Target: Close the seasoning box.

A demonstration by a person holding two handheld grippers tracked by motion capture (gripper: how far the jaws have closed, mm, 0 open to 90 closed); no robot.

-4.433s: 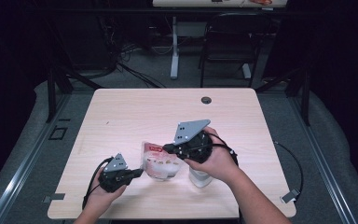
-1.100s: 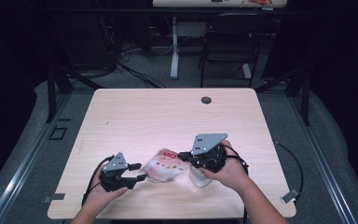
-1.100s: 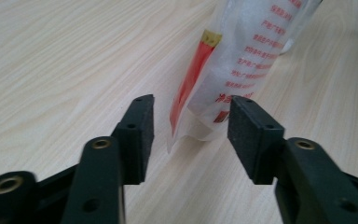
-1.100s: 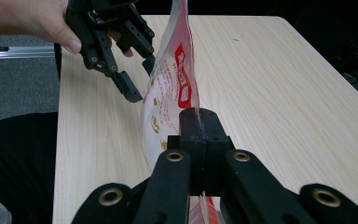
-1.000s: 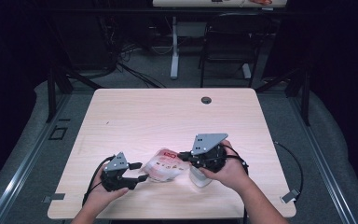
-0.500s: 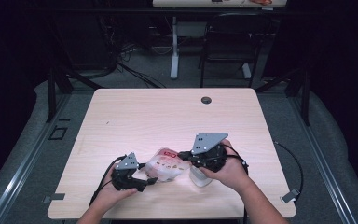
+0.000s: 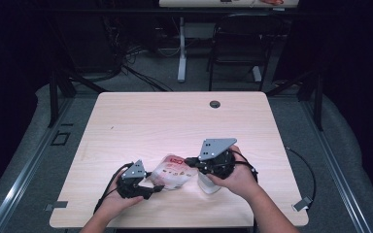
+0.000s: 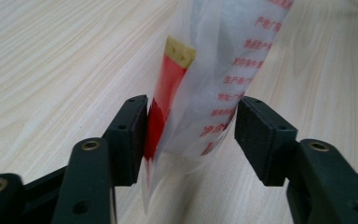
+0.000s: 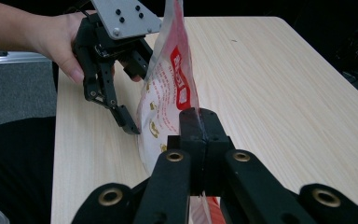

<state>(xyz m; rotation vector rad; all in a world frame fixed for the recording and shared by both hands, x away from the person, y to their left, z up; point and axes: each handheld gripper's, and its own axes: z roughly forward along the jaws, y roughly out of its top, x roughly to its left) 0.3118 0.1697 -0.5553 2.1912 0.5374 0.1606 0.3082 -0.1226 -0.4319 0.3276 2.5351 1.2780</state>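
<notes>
A clear plastic bag (image 7: 172, 171) with red print stands on edge near the table's front, held up between the two grippers. My right gripper (image 7: 190, 160) is shut on the bag's thin top-right edge; in the right gripper view the jaws (image 9: 199, 119) meet on the film. My left gripper (image 7: 153, 188) is at the bag's left end. In the left gripper view its jaws (image 8: 191, 116) are open wide around the puffy bag (image 8: 214, 70): the left pad (image 8: 135, 135) touches the red part, and the right pad is at the bag's edge without squeezing it.
The light wood table (image 7: 175, 121) has a round cable hole (image 7: 215, 104) near its far edge. A white object (image 7: 208, 185) lies partly under the right hand. Behind the table are a dark chair (image 7: 238, 48), a desk leg and cables on the floor.
My left gripper has moved right to the bag, and its jaws now straddle the bag's left end. The right gripper has held still with the bag.
</notes>
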